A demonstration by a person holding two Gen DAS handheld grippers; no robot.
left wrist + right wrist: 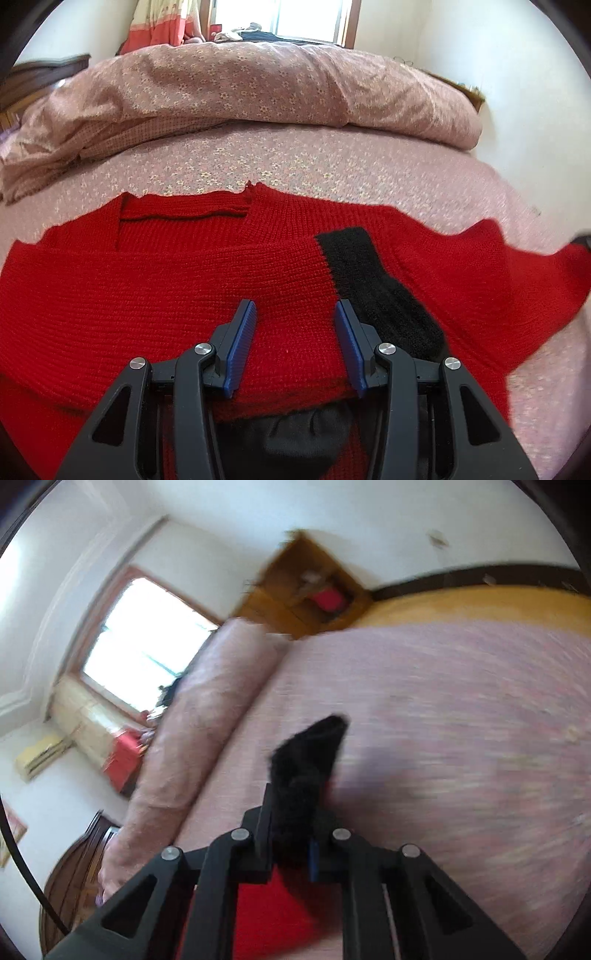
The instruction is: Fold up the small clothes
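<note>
A small red knitted sweater [147, 302] lies flat on the pink floral bed sheet [295, 162]. One sleeve is folded across its body, ending in a black cuff [365, 280]. My left gripper [295, 314] is open, its blue pads [242, 347] just above the folded sleeve, with red knit between them. In the blurred right wrist view, my right gripper [295, 812] is shut on the other black cuff [310, 753] and holds it lifted above the bed. Red sleeve fabric [269, 915] hangs below the fingers.
A rolled pink floral duvet [240, 88] lies along the far side of the bed, below a window [295, 18]. In the right wrist view the duvet [192, 731], a wooden cabinet [303, 590] and bare sheet [461, 738] show.
</note>
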